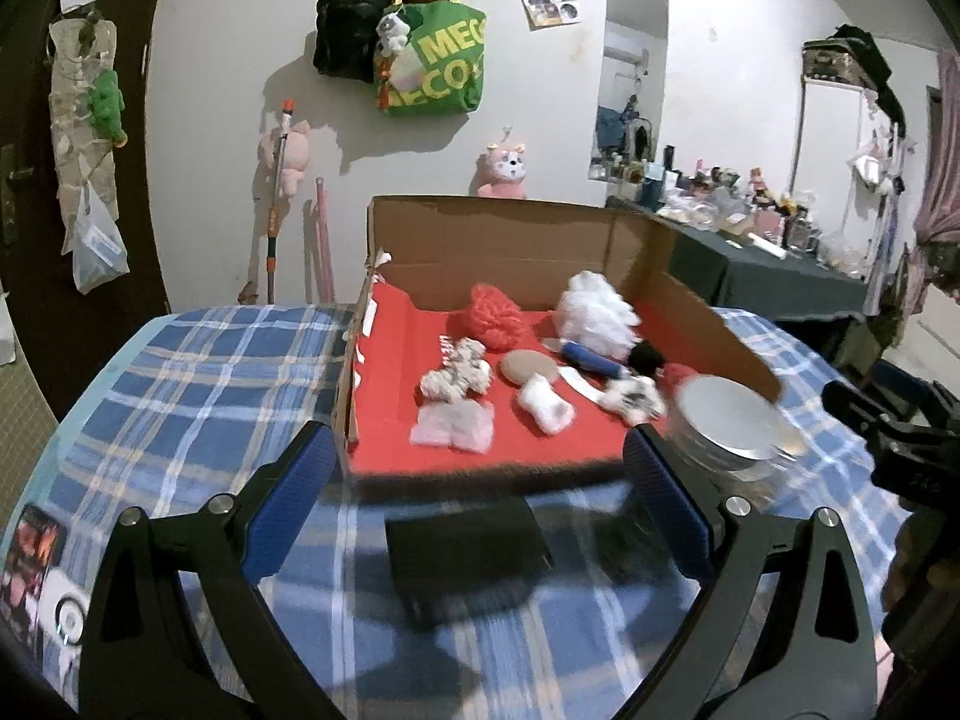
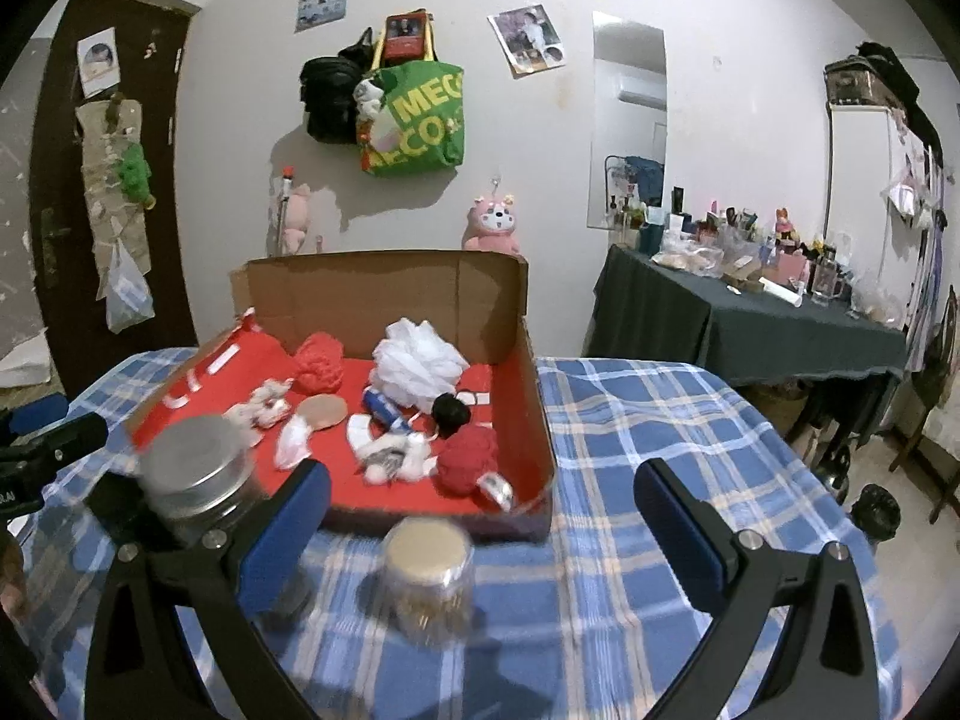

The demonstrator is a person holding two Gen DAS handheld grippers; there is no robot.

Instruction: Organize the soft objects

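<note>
One cardboard box (image 2: 516,324) holds two red poufs and one white; both grippers spread, empty. Only the right view shows two jars; only the left, a black case (image 1: 468,558)

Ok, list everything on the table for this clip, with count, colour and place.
box: 1, cardboard with red lining, on the table
white pouf: 1, white, back of box
red poufs: 2, red, one at back, one front right
black ball: 1, black, beside white pouf
tan pad: 1, tan, centre of box
blue tube: 1, blue, under white pouf
spotted plush: 1, white and black, front of box
silver-lid jar: 1, silver lid, left of box front
gold-lid jar: 1, clear glass, table in front of box
black block: 1, black, table in front of box
tablecloth: 1, blue plaid
left gripper: open, empty
right gripper: open, empty
</note>
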